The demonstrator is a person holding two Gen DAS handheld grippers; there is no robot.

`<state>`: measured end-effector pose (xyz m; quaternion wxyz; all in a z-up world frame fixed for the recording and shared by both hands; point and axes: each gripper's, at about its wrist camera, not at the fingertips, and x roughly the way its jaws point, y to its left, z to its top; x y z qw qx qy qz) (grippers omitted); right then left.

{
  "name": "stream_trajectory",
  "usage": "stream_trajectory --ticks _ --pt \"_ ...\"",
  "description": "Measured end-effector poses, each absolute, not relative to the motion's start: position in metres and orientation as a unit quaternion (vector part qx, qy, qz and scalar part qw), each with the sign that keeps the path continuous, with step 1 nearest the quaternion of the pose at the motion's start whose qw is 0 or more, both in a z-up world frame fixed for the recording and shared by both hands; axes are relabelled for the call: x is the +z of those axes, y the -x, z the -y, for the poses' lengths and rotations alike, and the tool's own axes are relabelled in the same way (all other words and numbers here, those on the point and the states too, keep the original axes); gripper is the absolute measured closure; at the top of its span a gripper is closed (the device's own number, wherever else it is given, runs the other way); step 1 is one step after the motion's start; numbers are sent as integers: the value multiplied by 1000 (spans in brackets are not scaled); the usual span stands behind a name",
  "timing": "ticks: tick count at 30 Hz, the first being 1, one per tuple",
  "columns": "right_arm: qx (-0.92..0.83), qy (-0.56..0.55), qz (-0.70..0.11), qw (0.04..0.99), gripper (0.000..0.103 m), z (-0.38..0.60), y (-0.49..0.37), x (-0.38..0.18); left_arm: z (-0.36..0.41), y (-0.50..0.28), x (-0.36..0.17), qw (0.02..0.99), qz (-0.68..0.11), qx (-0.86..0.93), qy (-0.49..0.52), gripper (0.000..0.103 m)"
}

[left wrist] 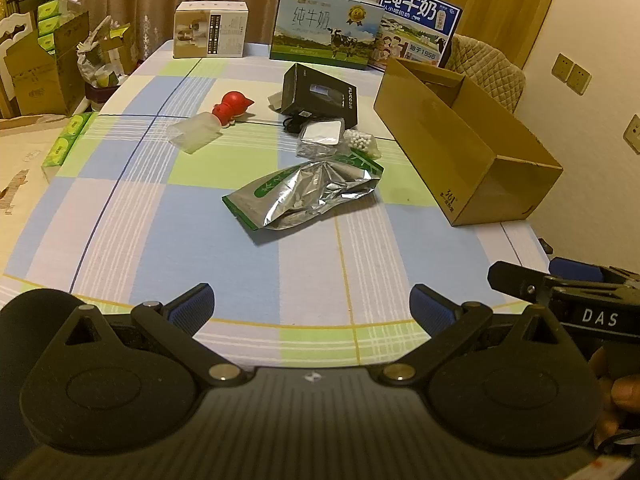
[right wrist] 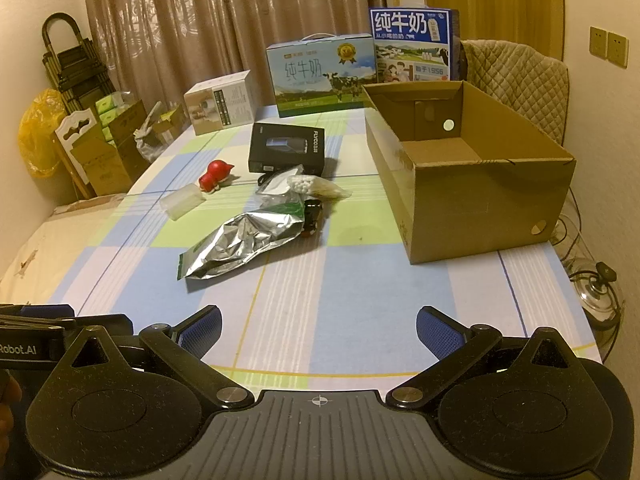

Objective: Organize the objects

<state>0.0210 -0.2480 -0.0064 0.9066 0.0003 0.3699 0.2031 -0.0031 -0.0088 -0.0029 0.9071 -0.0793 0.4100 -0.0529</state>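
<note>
**Inspector:** Fingers first; what do they carry?

**Assessor:** Left gripper: fingers spread wide, nothing between them; it hangs low over the near edge of the counter. Right gripper: likewise spread wide and bare; it sits just beside the left one.

**Inspector:** And the items to be organized?

**Assessor:** All loose mid-counter, well ahead of both grippers; nearest is a crumpled foil pouch lying flat; behind it a clear packet and a bag of white pellets, touching one another; a small dark jar lies against the pouch's far end; a black carton stands beyond; to the left a red figurine lies beside a translucent container.

**Inspector:** The receptacle?

**Assessor:** Open cardboard box on the right of the counter; nothing seen inside.
</note>
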Motion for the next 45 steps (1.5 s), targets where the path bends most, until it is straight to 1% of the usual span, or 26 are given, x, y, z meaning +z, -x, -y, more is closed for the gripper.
stream_trajectory --ticks 13,19,23,25,29,32,35,36,39,45 --pt "199 1 -374 906 2 252 -28 -9 12 -3 -3 906 -413 -68 65 1" --pt "200 7 -375 905 2 257 -43 -11 10 -22 -4 896 -427 -104 55 1" --pt "224 18 -367 903 2 258 -57 -9 13 -47 5 897 -421 -135 -10 1" --pt "237 35 -362 901 2 254 -66 -10 17 -61 11 898 -408 -156 -59 1" --pt "257 50 -363 894 2 247 -85 -20 20 -88 9 890 -400 -181 -123 1" --pt "270 66 -369 887 4 241 -101 -31 22 -111 -3 880 -403 -201 -155 1" --pt "289 95 -375 876 14 233 -115 -42 26 -132 -19 867 -406 -219 -188 1" --pt "295 103 -378 871 15 231 -120 -46 29 -141 -26 862 -407 -228 -199 1" --pt "321 125 -385 856 17 222 -135 -56 35 -161 -44 848 -416 -242 -222 1" --pt "345 168 -387 839 18 208 -159 -73 46 -194 -75 831 -423 -258 -254 1"
